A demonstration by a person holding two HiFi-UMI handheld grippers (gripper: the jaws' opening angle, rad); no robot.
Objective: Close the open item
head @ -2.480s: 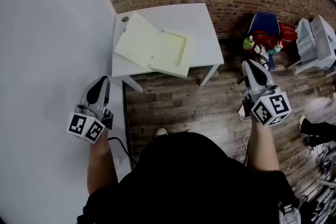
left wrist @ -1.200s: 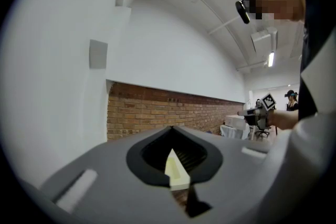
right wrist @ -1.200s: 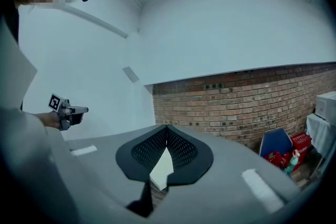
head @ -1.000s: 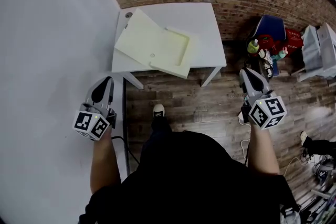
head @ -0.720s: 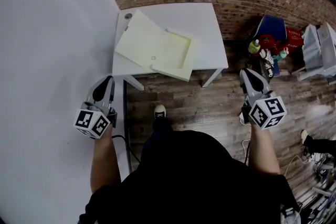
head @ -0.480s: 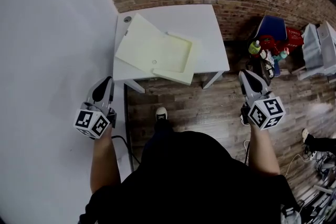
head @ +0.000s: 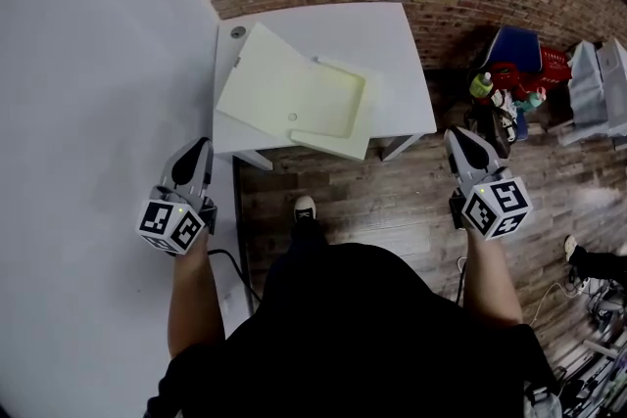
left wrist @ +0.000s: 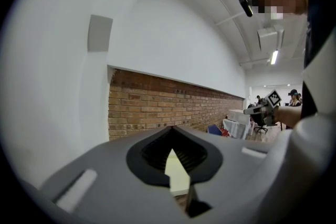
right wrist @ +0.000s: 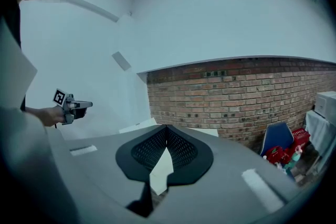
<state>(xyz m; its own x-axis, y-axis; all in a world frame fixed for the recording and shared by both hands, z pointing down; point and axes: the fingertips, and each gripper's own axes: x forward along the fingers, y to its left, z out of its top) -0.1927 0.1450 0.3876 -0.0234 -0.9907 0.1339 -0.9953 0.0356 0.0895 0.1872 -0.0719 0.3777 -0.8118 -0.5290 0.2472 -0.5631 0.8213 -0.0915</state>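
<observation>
Though apart, left claw (head: 199, 146), right claw (head: 457, 135) level.

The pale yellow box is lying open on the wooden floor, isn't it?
Not quite. The pale yellow flat box is lying open, but on the white table, not on the wooden floor. The head view shows it resting on the tabletop, with the floor lower down in front of the table.

left tool (head: 197, 147): jaws together, empty | right tool (head: 457, 137): jaws together, empty | both pointing forward
</observation>
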